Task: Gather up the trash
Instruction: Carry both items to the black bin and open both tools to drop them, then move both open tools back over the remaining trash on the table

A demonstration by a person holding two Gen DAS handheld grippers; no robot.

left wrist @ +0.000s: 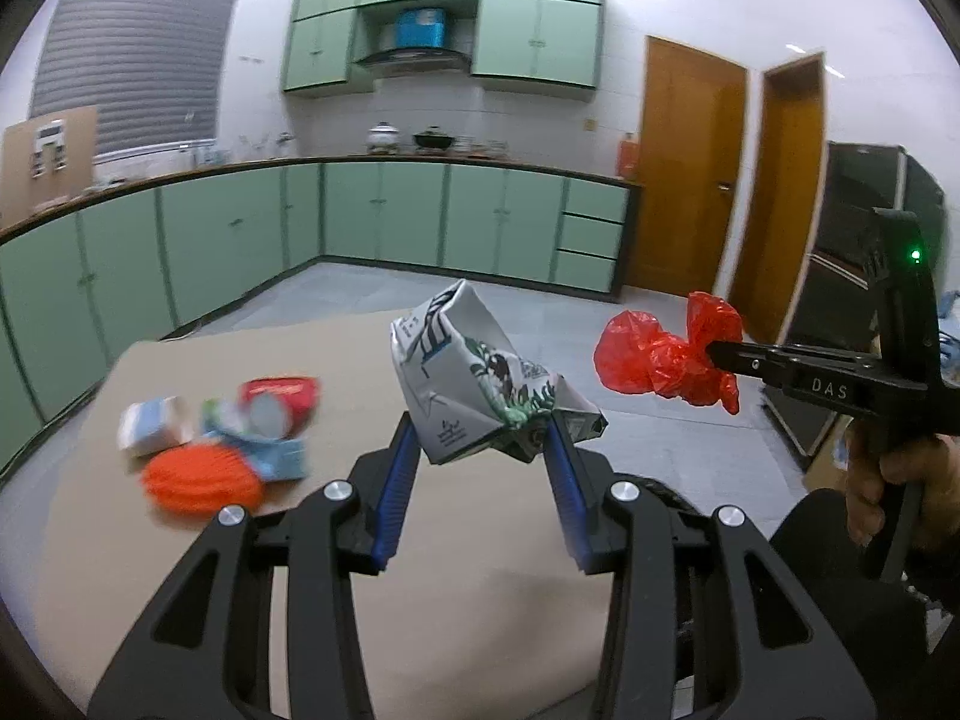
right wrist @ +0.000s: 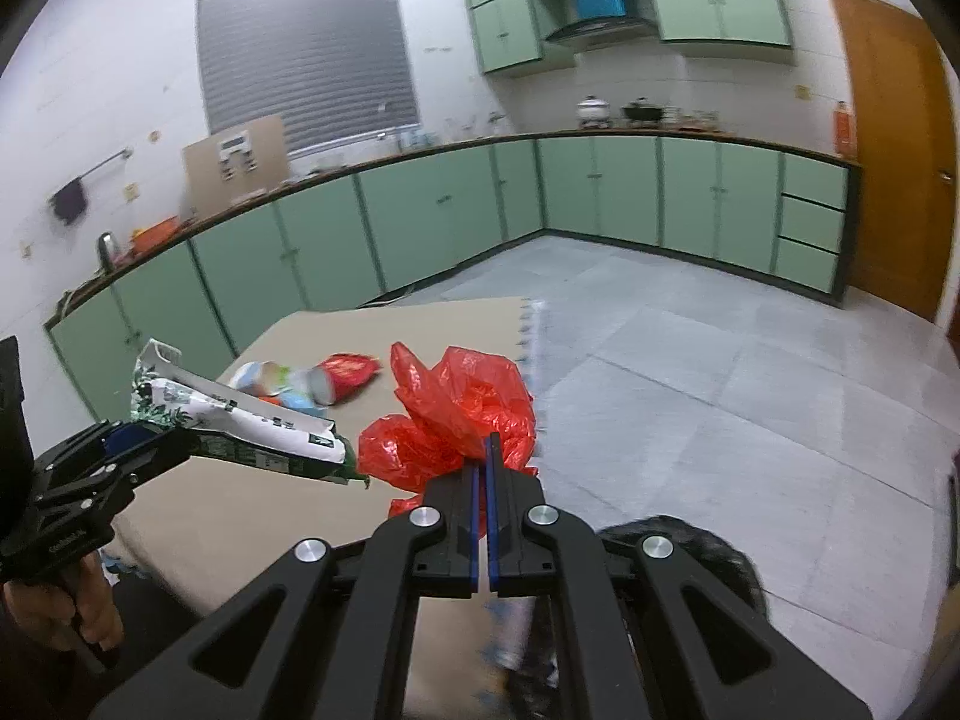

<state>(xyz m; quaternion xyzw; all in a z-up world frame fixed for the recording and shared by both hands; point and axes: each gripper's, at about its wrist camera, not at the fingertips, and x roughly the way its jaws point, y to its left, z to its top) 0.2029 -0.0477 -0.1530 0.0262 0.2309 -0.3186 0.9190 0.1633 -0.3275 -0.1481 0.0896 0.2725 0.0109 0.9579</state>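
Observation:
My left gripper point(left wrist: 480, 426) is shut on a crumpled white carton with green leaf print point(left wrist: 474, 372) and holds it above the tan table point(left wrist: 480, 570). The carton also shows in the right wrist view point(right wrist: 240, 420). My right gripper point(right wrist: 485, 450) is shut on a crumpled red plastic bag point(right wrist: 462, 414), held in the air to the right of the carton point(left wrist: 660, 357). More trash lies on the table's far left: a red bag point(left wrist: 282, 393), a white and blue carton point(left wrist: 153, 426), an orange ribbed object point(left wrist: 201, 477).
A black bag or bin opening point(right wrist: 678, 546) sits low beside the table, under my right gripper. Green kitchen cabinets point(left wrist: 360, 222) line the far walls. Two brown doors point(left wrist: 690, 180) and a black case point(left wrist: 864, 228) stand at the right. Grey tiled floor point(right wrist: 720, 396) lies beyond the table.

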